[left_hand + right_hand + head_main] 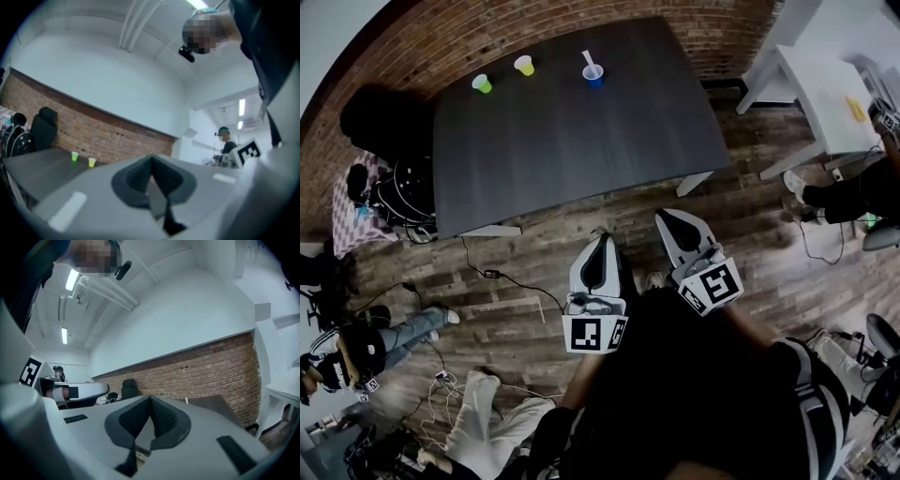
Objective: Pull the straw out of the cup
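Left claw (602, 240): pads pressed together with nothing between them. It is held low near the person, over the floor (741, 202).
Right claw (667, 219): also closed and empty, just right of the left one. Both are well short of the surface (572, 141).
Cable (514, 280): runs across the floor between the person and the surface. A foot could likely catch it on the way in.
Cup (593, 76): blue and upright on the far edge of the surface.
Straw (588, 59): white, standing in the cup and leaning left. Neither claw touches it.
Other cups: yellow (524, 66) and green (482, 83) cups stand to the left, apart from the blue one.
Risk, reach: the cup sits far across the surface. A stretched claw could knock it over before closing.
Risk, pull: the cup looks light. If one claw pulls the straw while the other leaves the cup free, the cup may lift, tip or slide off the far edge.
Risk, grip: each claw must open first. Clamping too hard could flatten the straw, and a sideways pull could drag the cup with it.
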A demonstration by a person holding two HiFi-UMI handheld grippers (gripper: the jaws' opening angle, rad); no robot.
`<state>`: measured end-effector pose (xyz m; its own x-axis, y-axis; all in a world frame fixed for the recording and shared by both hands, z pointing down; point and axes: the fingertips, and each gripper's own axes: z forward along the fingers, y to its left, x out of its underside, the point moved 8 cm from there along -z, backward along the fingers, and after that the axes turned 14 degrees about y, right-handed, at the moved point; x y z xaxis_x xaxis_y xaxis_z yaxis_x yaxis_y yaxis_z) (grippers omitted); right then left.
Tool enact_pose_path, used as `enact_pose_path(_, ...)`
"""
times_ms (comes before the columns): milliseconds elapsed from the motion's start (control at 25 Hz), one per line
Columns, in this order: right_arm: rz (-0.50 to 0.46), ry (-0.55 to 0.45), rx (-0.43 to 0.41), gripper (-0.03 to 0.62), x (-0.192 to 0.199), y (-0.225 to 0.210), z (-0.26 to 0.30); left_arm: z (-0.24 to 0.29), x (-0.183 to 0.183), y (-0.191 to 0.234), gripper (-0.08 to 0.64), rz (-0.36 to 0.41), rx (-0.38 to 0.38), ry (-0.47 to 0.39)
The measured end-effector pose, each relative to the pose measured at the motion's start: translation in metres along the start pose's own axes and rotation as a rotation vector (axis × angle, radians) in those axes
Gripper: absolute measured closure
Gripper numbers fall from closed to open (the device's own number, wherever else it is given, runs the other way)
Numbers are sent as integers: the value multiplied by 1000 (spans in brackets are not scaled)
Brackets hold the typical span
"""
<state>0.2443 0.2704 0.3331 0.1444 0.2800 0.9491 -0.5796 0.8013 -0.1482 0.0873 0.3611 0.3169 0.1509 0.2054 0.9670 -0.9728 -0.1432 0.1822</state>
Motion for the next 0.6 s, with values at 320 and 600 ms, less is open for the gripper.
enact_pose_path(320, 2, 3, 28, 588, -24, -13, 69, 49, -23, 63, 555, -9, 31, -3)
enact_pose_path(600, 23, -2, 99, 588, -48, -19, 139, 89, -48, 141, 555, -9, 66, 7)
